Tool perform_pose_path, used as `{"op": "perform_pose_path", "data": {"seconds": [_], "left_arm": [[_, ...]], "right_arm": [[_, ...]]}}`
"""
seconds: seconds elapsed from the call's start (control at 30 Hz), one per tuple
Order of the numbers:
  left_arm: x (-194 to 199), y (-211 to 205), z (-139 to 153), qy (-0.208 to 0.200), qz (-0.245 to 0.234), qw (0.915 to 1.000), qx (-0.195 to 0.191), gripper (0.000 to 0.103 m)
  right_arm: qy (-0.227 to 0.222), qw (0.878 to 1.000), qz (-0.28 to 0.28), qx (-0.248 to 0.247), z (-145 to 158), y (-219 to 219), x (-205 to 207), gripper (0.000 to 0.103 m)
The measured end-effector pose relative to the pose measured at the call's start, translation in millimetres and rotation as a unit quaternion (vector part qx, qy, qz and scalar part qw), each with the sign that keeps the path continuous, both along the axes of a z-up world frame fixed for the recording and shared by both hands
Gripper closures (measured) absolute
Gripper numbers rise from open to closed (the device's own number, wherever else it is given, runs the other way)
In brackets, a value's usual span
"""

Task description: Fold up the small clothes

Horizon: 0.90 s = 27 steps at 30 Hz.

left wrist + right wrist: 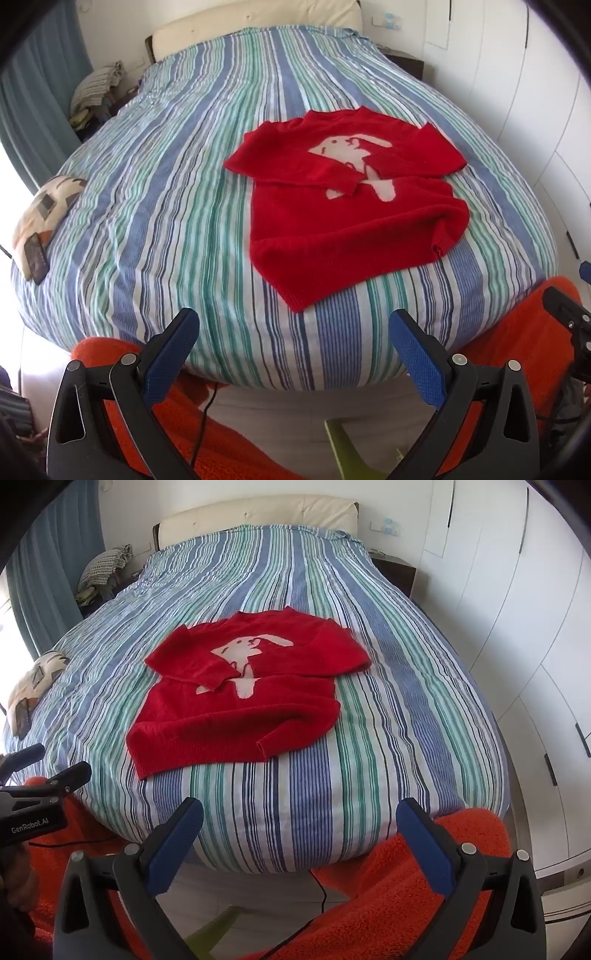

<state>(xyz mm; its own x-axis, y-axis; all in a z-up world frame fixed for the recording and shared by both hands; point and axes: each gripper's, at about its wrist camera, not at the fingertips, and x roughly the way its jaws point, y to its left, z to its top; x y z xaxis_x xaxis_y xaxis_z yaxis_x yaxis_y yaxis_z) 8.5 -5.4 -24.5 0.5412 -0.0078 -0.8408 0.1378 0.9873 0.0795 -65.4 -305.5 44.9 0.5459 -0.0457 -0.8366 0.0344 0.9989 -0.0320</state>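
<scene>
A small red sweater (343,218) with a white rabbit figure lies flat on the striped bedspread (166,184), both sleeves folded across its chest. It also shows in the right wrist view (236,705). My left gripper (291,328) is open and empty, hovering over the near edge of the bed, short of the sweater's hem. My right gripper (299,816) is open and empty, also back from the bed's near edge. The left gripper (48,764) also shows at the left edge of the right wrist view.
A patterned cushion (44,218) with a dark phone-like object on it lies at the bed's left edge. White wardrobe doors (517,627) run along the right. An orange fluffy cloth (399,886) lies below the bed's foot. A padded headboard (258,517) stands at the far end.
</scene>
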Motion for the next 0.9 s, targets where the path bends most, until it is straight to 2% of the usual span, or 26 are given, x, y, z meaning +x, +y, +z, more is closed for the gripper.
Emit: {"op": "perform_pose_path", "data": {"seconds": [0.13,0.23,0.4,0.43,0.67,0.9], "left_arm": [[0,-7,6,-0.004,-0.007,0.9999,0.007,0.001],[1,-9,11,-0.011,-0.012,0.9998,-0.007,0.001],[6,-7,13,-0.013,-0.012,0.9998,-0.013,0.001],[7,-7,14,-0.013,-0.012,0.9997,-0.015,0.001],[7,-9,12,-0.009,-0.010,0.9997,-0.020,0.001],[6,-11,9,-0.007,-0.011,0.9998,-0.014,0.001]], "right_arm": [[0.000,1.000,-0.010,0.011,-6,-8,1,0.000],[0.028,0.999,-0.013,0.020,-17,-10,8,0.000],[0.011,1.000,0.002,0.010,-3,3,22,0.000],[0.023,1.000,0.003,0.020,-7,6,17,0.000],[0.037,0.999,0.010,0.027,-8,7,22,0.000],[0.038,0.999,0.005,0.036,-8,3,18,0.000]]}}
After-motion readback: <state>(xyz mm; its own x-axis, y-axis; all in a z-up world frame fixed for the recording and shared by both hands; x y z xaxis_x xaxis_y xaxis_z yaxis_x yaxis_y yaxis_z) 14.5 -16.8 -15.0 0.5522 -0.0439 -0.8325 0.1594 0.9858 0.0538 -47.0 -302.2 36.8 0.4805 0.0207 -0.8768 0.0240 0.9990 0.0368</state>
